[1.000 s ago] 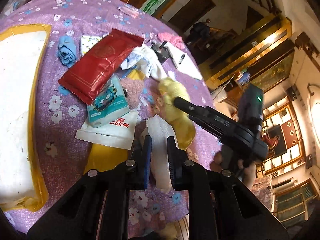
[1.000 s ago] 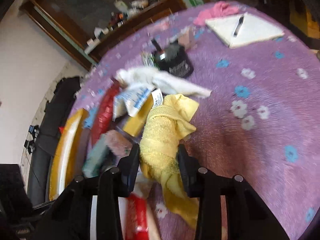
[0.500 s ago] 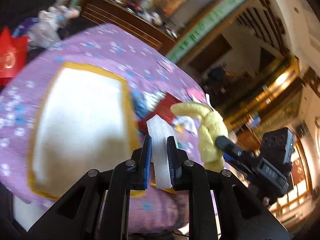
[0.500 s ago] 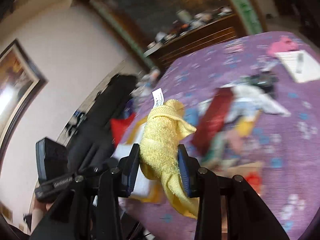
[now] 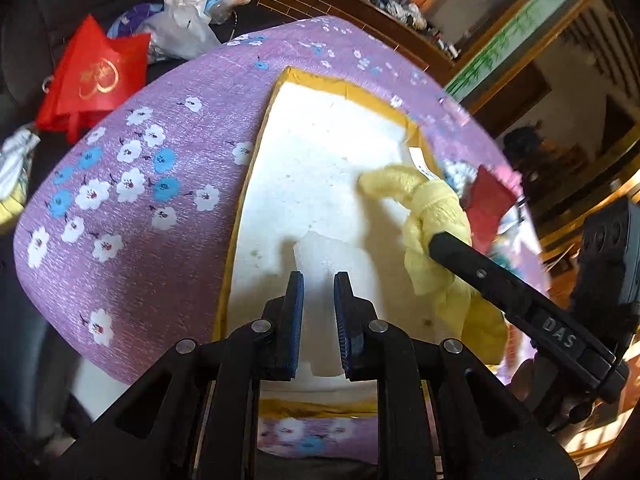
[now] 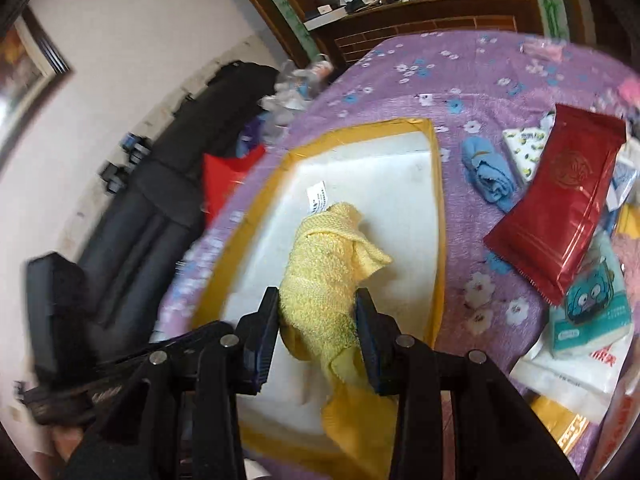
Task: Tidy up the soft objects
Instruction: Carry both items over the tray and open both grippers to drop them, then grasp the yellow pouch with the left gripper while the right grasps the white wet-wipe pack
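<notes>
My left gripper (image 5: 319, 280) is shut on a white soft packet (image 5: 326, 252) and holds it over the white, yellow-edged tray (image 5: 320, 140). My right gripper (image 6: 317, 304) is shut on a yellow towel (image 6: 320, 272), also held above the tray (image 6: 400, 184). In the left wrist view the yellow towel (image 5: 432, 216) and the right gripper's finger (image 5: 480, 272) sit to the right of my left gripper.
On the purple flowered cloth (image 6: 472, 292) right of the tray lie a blue cloth (image 6: 486, 174), a red packet (image 6: 560, 208), a teal tissue pack (image 6: 588, 308) and white bags (image 6: 576, 372). A red bag (image 5: 96, 80) and plastic bags (image 5: 188, 24) lie beyond the table's far edge.
Both grippers have lifted their items off the clutter and moved left over the white tray. The view swung from the pile to the tray.
</notes>
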